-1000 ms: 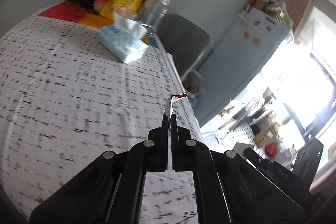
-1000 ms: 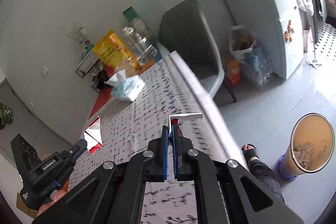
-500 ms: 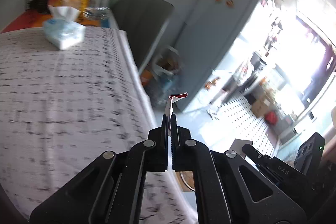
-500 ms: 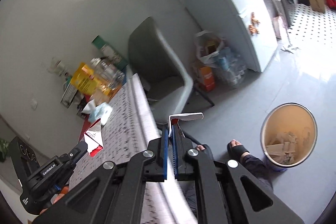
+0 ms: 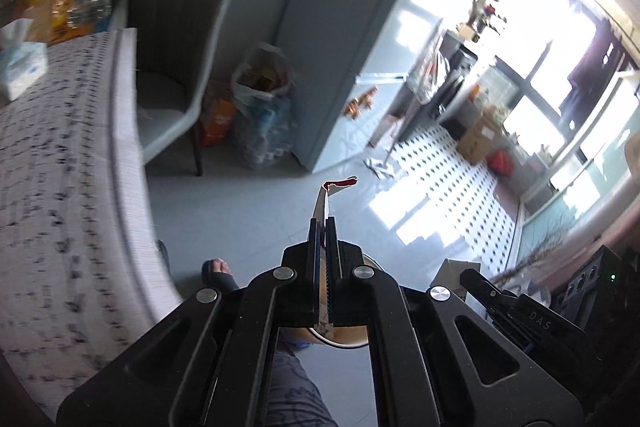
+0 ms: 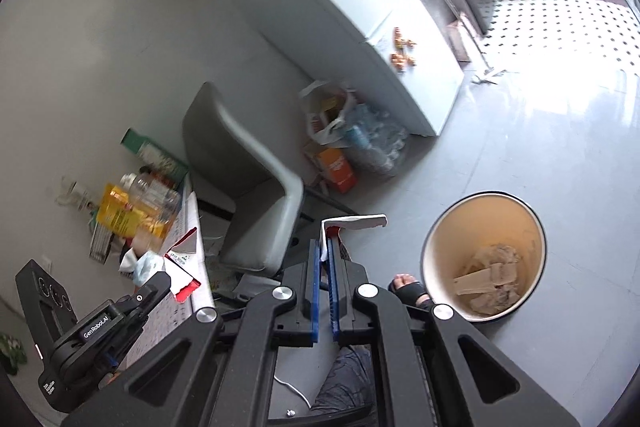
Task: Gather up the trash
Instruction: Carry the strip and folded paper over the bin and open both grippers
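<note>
My left gripper (image 5: 324,223) is shut on a thin red-and-white paper scrap (image 5: 326,197) that sticks up past its tips, over the grey floor beside the table. In the right wrist view that same scrap (image 6: 180,267) shows as a folded red-and-white piece in the left gripper (image 6: 160,285) at lower left. My right gripper (image 6: 326,247) is shut on a white paper scrap (image 6: 356,222) bent to the right above its tips. A round bin (image 6: 532,219) with cream inner walls holds crumpled paper and stands on the floor just right of the right gripper. A sliver of that bin (image 5: 344,337) shows under the left gripper's jaws.
The table with a patterned cloth (image 5: 60,147) lies at left, with a tissue pack (image 5: 20,67) and snack bags (image 6: 124,215) at its far end. A grey chair (image 6: 256,195), bags of bottles (image 6: 360,143), a fridge (image 6: 340,7) and a person's sandalled foot (image 6: 408,287) are close by.
Both grippers have swung off the table toward the floor and rolled. The bin has come closer beside the right gripper. Each still holds its scrap.
</note>
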The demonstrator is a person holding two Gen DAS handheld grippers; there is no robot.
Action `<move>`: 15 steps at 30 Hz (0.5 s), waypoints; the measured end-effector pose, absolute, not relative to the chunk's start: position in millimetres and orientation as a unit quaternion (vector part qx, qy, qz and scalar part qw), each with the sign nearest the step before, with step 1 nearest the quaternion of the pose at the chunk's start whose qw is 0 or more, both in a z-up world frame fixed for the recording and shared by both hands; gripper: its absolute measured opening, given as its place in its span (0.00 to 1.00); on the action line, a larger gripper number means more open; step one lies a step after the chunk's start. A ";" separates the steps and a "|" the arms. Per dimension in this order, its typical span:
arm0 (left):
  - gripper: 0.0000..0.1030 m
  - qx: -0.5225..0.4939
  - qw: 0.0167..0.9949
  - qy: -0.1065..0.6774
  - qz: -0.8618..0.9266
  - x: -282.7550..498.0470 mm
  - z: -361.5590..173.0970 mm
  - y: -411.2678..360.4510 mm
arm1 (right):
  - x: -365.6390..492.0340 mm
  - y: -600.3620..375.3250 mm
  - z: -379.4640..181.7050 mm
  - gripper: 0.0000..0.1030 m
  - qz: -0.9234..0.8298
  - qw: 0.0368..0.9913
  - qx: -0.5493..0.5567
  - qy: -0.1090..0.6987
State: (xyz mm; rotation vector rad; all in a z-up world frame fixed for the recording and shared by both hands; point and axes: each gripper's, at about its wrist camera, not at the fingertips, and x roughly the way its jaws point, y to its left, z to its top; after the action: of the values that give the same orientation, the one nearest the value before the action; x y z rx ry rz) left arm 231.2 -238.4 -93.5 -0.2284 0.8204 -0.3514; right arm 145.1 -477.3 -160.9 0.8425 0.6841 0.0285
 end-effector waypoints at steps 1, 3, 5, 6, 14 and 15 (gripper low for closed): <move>0.03 -0.107 0.893 0.402 -0.174 235.1 -98.0 -247.8 | 144.2 -484.4 -165.9 0.05 0.008 0.854 0.406 0.326; 0.03 -0.102 0.889 0.409 -0.179 239.4 -104.5 -260.6 | 142.2 -497.6 -175.0 0.05 -0.002 0.850 0.414 0.326; 0.03 -0.097 0.884 0.418 -0.186 244.7 -114.0 -274.5 | 140.5 -506.4 -181.9 0.05 -0.010 0.847 0.418 0.327; 0.03 -0.095 0.881 0.424 -0.190 246.9 -119.2 -281.1 | 139.5 -511.2 -186.2 0.05 -0.014 0.846 0.421 0.328; 0.03 -0.078 0.856 0.467 -0.209 269.4 -164.2 -329.3 | 145.9 -552.2 -238.6 0.05 -0.040 0.818 0.466 0.335; 0.03 -0.075 0.853 0.470 -0.211 271.6 -167.6 -333.2 | 147.8 -556.5 -243.8 0.05 -0.043 0.815 0.470 0.335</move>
State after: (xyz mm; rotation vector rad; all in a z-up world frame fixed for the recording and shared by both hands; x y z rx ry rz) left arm 271.6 -333.2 -167.6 -0.1586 0.9894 -0.4448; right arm 147.8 -556.5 -243.8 1.0022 0.7152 -0.0908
